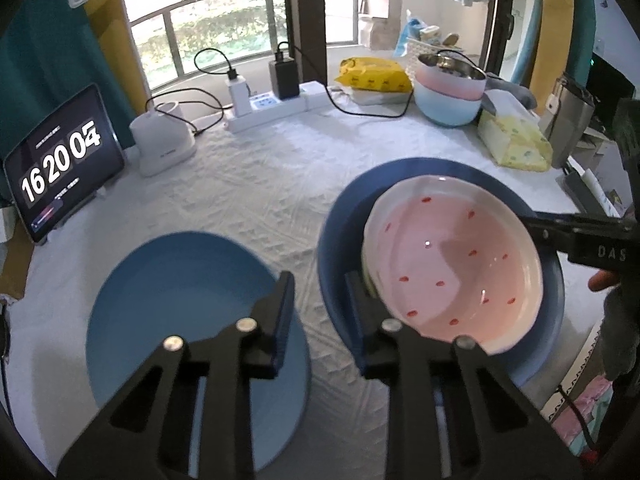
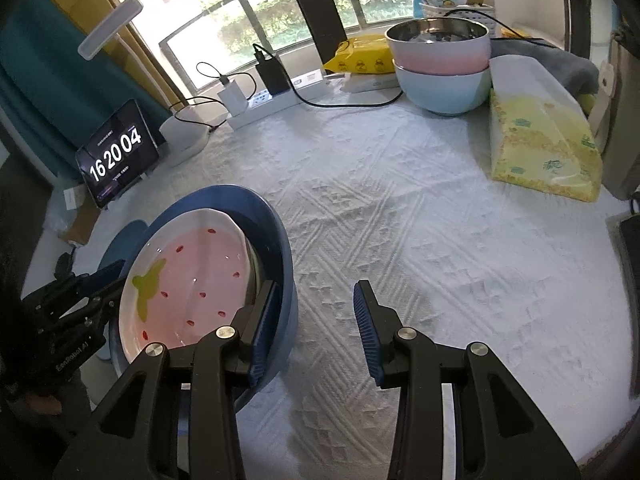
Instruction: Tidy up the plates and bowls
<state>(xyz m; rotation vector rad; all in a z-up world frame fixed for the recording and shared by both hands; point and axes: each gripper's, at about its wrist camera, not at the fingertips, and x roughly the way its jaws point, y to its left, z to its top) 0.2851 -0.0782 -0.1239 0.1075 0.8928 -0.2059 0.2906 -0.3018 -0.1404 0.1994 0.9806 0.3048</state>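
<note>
From the left wrist camera, my left gripper (image 1: 320, 304) is spread, not pinching. Its fingers straddle the near-left rim of the dark blue bowl (image 1: 340, 216): one finger hangs outside, over the edge of the light blue plate (image 1: 180, 304), and the other sits inside the bowl, just beside the white rim of the pink speckled dish (image 1: 452, 256). A strip of white cloth (image 1: 260, 200) shows between the outer finger and the bowl wall, so the pads are not clamped on it.

In this view the bowl fills the 4 o'clock part and the pink dish lies tilted inside it. The light blue plate lies flat on the cloth at 8 o'clock, beside the bowl. I cannot tell if they touch.

On the right wrist camera, my right gripper (image 2: 314, 320) also stands spread. Its left finger is down inside the bowl's near wall, next to the pink dish, and its right finger is outside, over bare cloth. Here the bowl sits at 8 o'clock, and a green leaf mark shows on the dish.

Well away, at 1 o'clock, a pink bowl (image 2: 440, 54) is nested in a pale blue bowl (image 2: 444, 92), with a tissue pack (image 2: 544, 148) beside them at 2 o'clock. A tablet clock (image 2: 116, 160) stands at 10 o'clock.
</note>
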